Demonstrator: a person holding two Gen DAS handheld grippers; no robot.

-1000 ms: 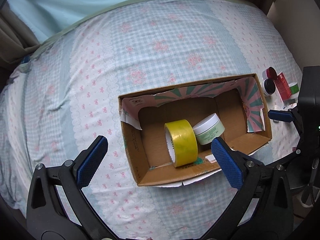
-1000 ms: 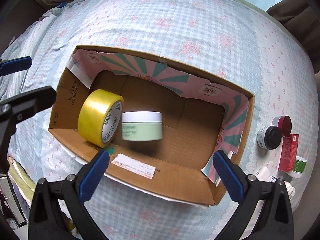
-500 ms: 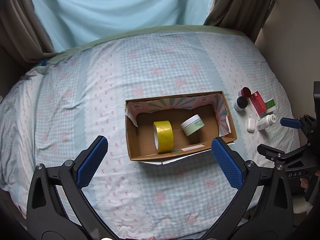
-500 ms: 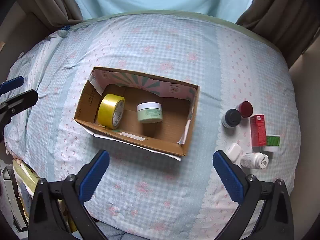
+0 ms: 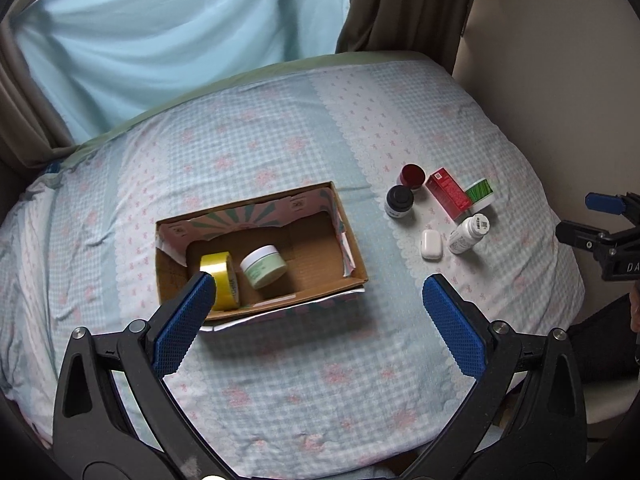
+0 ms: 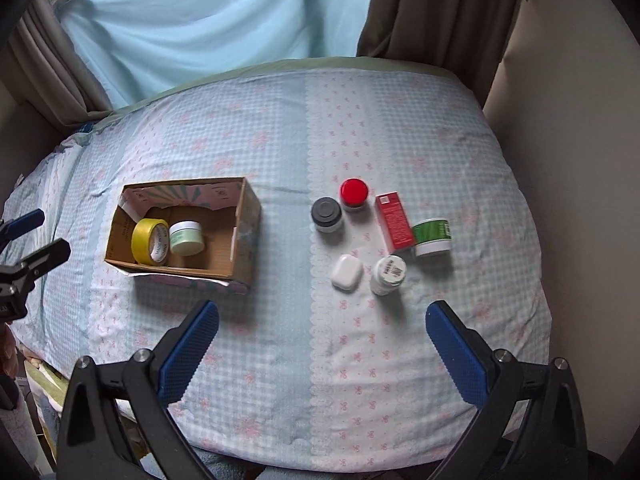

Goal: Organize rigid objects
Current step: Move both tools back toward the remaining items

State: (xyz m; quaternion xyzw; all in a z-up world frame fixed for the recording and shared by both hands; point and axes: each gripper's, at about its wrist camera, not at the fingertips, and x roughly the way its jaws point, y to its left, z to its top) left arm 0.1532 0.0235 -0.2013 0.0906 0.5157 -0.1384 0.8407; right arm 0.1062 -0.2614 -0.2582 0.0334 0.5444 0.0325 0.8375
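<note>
— What are the claws doing?
— The left gripper [image 5: 318, 322] and right gripper [image 6: 322, 338] are both hanging spread wide, gripping nothing.
— And the items?
— The tape roll [image 6: 151, 241] and green jar [image 6: 186, 237] are sitting in the cardboard box [image 6: 245, 216]; the white bottle [image 6: 388, 274] is lying outside it on the bed [image 6: 280, 140].

- A bed [image 6: 280, 128] fills both views, under a pale blue checked cover with pink flowers and bands of white with small pink bows.
- A light blue curtain [image 6: 208, 20] hangs behind the bed's far edge.
- Brown drapes [image 6: 432, 12] hang on either side of it.
- A plain cream wall [image 5: 560, 60] stands beside the bed on the right.
</note>
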